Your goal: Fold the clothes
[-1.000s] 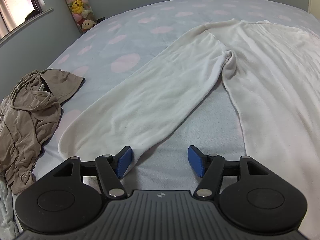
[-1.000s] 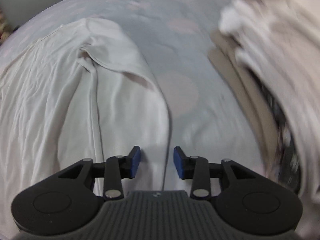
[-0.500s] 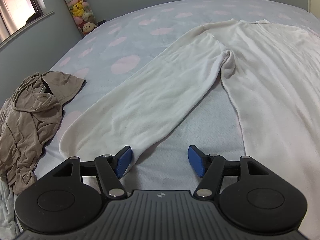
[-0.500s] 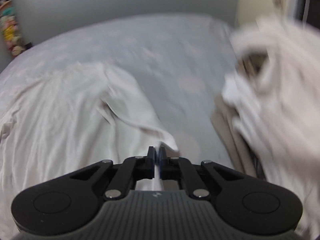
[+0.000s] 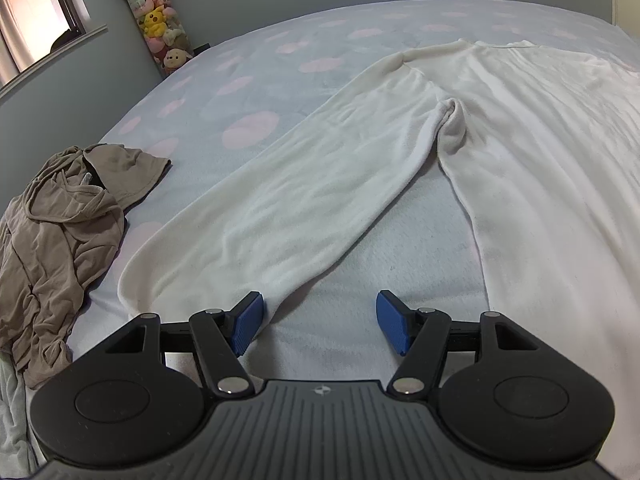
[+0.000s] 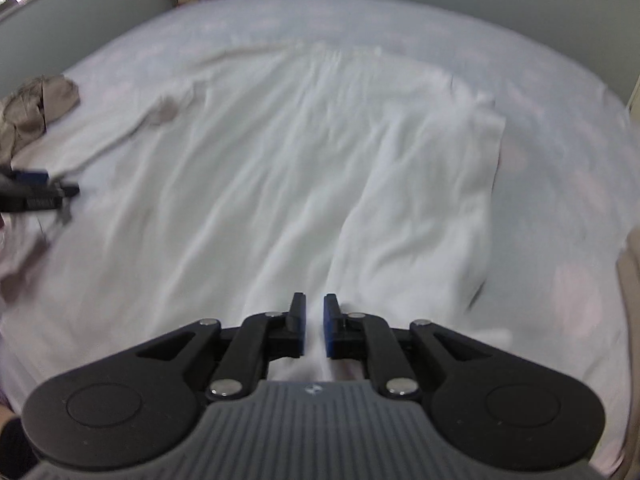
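A white long-sleeved garment lies spread flat on the bed. Its left sleeve runs toward my left gripper, which stands open just above the cuff, nothing between its blue pads. In the right wrist view, my right gripper has white cloth of the garment pinched between its pads, though the jaws are opening slightly. The right sleeve is drawn inward over the body. The left gripper shows at the far left.
A crumpled brown garment lies at the bed's left edge. The bed sheet is pale blue with pink spots. Plush toys stand in the far corner beside a window. Beige fabric shows at the right edge.
My right gripper shut on the edge of the white garment's right sleeve and swung left with it, folding the sleeve over the body. The left gripper stayed open and still.
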Tool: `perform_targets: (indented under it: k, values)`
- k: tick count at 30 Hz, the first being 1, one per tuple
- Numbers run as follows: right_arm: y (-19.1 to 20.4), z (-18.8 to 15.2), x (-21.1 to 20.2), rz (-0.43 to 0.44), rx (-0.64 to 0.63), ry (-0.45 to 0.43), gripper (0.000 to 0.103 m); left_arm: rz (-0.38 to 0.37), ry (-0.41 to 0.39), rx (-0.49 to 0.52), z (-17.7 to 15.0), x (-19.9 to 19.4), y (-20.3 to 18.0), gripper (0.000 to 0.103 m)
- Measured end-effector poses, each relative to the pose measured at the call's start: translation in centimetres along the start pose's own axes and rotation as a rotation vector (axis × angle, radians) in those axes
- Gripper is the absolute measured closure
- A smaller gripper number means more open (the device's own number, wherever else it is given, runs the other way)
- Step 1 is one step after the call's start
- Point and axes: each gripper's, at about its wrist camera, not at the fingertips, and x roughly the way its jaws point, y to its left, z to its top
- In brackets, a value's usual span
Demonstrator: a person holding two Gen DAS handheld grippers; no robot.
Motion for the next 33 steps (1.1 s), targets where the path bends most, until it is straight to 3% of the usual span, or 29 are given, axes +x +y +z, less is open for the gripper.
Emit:
perform_targets:
  k: [2, 4, 7, 10, 13, 17, 21, 22, 25, 33]
  values:
    - [-0.4, -0.3, -0.4, 0.008, -0.001, -0.005, 0.077, 0.001, -0.001, 0.001, 0.0, 0.0, 0.0, 0.042]
    - [-1.4, -0.3, -1.7, 0.008, 0.014, -0.034, 0.071, 0.004, -0.002, 0.004, 0.0, 0.0, -0.1, 0.042]
    - [-3.7, -0.5, -3.9, -0.018, 0.075, -0.093, 0.07, 0.006, -0.003, 0.004, 0.0, 0.0, -0.2, 0.042]
    - [-6.6, -0.8, -4.5, -0.11, 0.154, -0.107, 0.069, 0.005, -0.005, 0.002, 0.0, 0.0, -0.1, 0.042]
    - [-9.6, -1.8, -3.4, -0.126, 0.314, -0.044, 0.069, 0.003, -0.006, 0.001, 0.0, -0.2, 0.0, 0.042]
    - [-11.3, -4.2, -1.8, -0.008, 0.48, 0.05, 0.069, -0.015, 0.006, -0.013, 0.0, -0.8, 0.4, 0.042]
    - [-10.5, -5.5, -1.2, 0.027, 0.494, 0.07, 0.072, -0.022, 0.017, -0.034, -0.3, -1.4, 0.4, 0.042]
    - [-10.3, -5.4, -1.3, 0.035, 0.483, 0.065, 0.082, -0.02, 0.018, -0.033, -0.4, -1.5, 0.3, 0.042]
    - [-9.8, -5.1, -1.8, 0.021, 0.458, 0.05, 0.089, -0.016, 0.017, -0.027, -0.7, -2.1, 0.3, 0.042]
    - [-12.7, -4.0, -6.3, -0.093, 0.477, -0.062, 0.091, -0.01, 0.015, -0.032, -1.1, -2.5, 0.3, 0.042]
